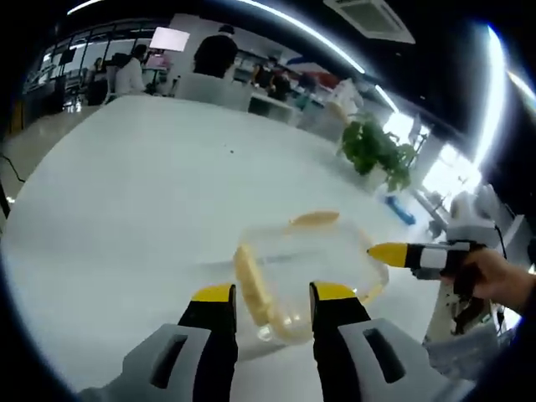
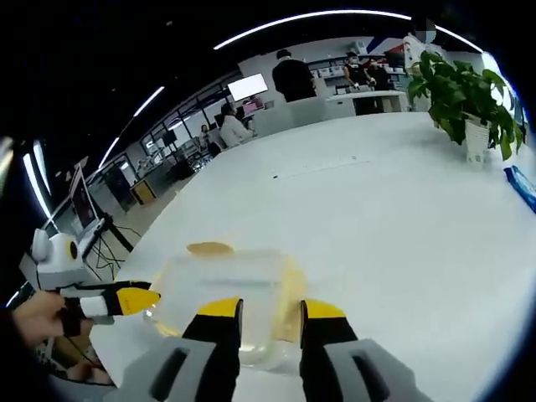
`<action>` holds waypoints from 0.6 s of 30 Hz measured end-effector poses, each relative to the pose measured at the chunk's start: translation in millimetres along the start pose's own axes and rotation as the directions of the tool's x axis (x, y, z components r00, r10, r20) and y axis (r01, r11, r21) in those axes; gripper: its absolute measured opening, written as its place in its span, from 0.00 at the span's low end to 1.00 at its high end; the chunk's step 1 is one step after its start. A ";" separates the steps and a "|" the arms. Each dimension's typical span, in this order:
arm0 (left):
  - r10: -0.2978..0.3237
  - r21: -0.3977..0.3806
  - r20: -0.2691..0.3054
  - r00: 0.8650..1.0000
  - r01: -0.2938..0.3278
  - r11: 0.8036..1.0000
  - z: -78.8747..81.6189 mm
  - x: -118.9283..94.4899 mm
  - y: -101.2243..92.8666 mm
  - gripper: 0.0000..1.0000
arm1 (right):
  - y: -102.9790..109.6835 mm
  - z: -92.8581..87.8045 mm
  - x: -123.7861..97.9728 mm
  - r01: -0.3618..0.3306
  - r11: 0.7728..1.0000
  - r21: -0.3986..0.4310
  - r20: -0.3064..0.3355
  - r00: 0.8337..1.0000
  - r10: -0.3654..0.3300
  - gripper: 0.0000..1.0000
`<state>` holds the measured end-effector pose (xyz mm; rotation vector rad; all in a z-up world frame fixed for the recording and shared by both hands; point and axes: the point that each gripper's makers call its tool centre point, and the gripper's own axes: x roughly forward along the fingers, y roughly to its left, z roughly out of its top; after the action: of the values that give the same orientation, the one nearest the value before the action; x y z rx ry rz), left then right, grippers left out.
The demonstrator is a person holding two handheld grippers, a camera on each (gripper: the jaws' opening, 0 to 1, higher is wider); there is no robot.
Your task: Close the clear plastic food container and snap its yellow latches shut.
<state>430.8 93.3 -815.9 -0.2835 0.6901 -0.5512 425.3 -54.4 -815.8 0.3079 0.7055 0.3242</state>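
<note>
The clear plastic container (image 1: 306, 260) lies on the white table (image 1: 151, 193), just past my left gripper (image 1: 275, 293), which is open with the container's near edge between its yellow tips. One yellow latch (image 1: 314, 219) shows on the far side and another (image 1: 251, 285) along the left side. From the right, the right gripper's tip (image 1: 392, 254) touches the container's rim, held by a hand (image 1: 494, 276). In the right gripper view the container (image 2: 222, 285) sits in front of my open right gripper (image 2: 270, 308), with a yellow latch (image 2: 209, 248) at its far edge. The left gripper (image 2: 134, 300) reaches its left rim.
A potted plant (image 1: 377, 151) (image 2: 465, 92) stands toward the table's far end, with a blue item (image 1: 400, 209) (image 2: 523, 184) beside it. A white device (image 2: 54, 251) stands off the table's edge. People sit at desks (image 1: 134, 71) in the background.
</note>
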 end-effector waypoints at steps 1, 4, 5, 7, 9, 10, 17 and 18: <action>-0.002 -0.003 0.000 1.000 0.002 1.000 0.0 0.4 -0.6 0.32 | 1.4 -1.7 0.4 -0.011 1.000 0.025 -0.015 1.000 0.011 0.25; 0.012 -0.035 -0.002 1.000 -0.012 0.999 -0.6 3.2 1.6 0.34 | 0.1 -1.2 1.6 -0.025 0.999 0.025 -0.027 0.999 0.026 0.25; 0.014 -0.044 -0.005 1.000 -0.014 0.999 -0.9 2.7 1.2 0.33 | 1.4 -1.5 1.7 -0.033 0.999 0.013 -0.035 0.999 0.033 0.25; 0.025 -0.031 -0.010 1.000 -0.026 0.999 -1.2 3.1 -1.2 0.32 | 2.0 -2.5 1.2 -0.040 0.999 -0.016 -0.055 0.998 0.039 0.24; 0.032 -0.009 -0.014 0.999 -0.032 0.999 -1.6 3.2 -2.1 0.31 | 2.3 -2.2 1.8 -0.034 0.999 -0.003 -0.068 0.997 0.034 0.23; 0.029 -0.008 -0.018 0.999 -0.029 1.000 -1.9 3.2 -1.4 0.31 | 2.1 -2.4 1.6 -0.035 0.999 -0.006 -0.075 0.997 0.034 0.23; 0.039 0.013 -0.045 0.998 -0.038 0.999 2.0 4.9 -0.9 0.31 | 6.3 -3.7 5.7 -0.064 0.998 0.012 -0.156 0.986 0.065 0.21; 0.039 0.013 -0.046 0.998 -0.038 0.999 1.2 4.4 -0.9 0.31 | 5.9 -4.4 4.8 -0.064 0.998 0.015 -0.155 0.986 0.065 0.21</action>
<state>434.1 90.1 -816.9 -0.2467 0.7351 -0.5264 424.7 -46.4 -819.6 0.3178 0.8519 0.4095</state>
